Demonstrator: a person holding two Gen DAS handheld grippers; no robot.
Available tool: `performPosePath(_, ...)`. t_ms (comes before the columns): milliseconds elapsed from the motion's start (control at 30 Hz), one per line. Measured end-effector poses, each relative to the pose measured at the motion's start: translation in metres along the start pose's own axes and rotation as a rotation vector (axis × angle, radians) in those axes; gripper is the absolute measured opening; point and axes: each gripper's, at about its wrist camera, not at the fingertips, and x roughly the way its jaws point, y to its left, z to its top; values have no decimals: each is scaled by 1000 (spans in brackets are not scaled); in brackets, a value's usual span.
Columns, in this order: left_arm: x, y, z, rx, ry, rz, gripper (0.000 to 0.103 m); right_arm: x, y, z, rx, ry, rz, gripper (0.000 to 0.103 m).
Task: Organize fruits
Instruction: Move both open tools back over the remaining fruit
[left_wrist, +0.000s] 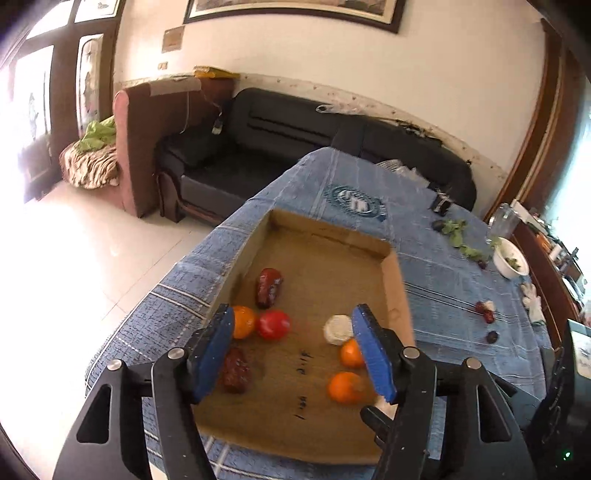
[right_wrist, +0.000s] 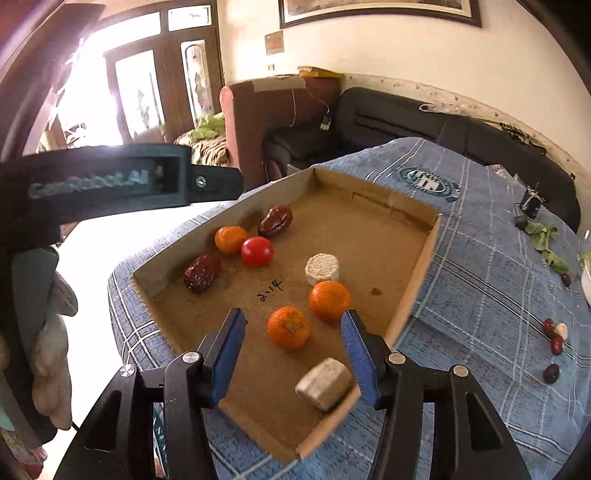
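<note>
A shallow cardboard tray lies on a blue checked cloth. In it are three oranges, a red tomato, two dark red dates, a white round cake and a beige block. My right gripper is open and empty over the tray's near end, the nearest orange between its fingers. My left gripper is open and empty above the tray; its body shows at the left of the right wrist view.
Loose dates and small dark fruits lie on the cloth to the right of the tray. Green leaves, a white bowl and a glass stand at the table's far right. A black sofa and brown armchair are behind.
</note>
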Motion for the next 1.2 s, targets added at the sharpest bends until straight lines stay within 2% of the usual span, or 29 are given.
performPosePath(267, -20, -57, -13, 115, 2, -89, 73, -41, -32, -21, 70, -46, -58, 65)
performPosePath(567, -13, -117, -28, 224, 35, -154, 74, -78, -119, -60, 235, -54, -182, 69)
performPosePath(833, 26, -157, -41, 270, 125, -178, 74, -123, -226, -104, 470, -61, -303, 68)
performPosePath(933, 42, -173, -45, 283, 162, -199, 74, -133, -257, -110, 536, -57, -328, 68)
performPosePath(1100, 71, -204, -50, 310, 207, -225, 73, -127, -290, -110, 580, -45, -341, 68)
performPosePath(1200, 88, -226, -53, 341, 218, -234, 73, -112, -308, -101, 602, -41, -320, 68)
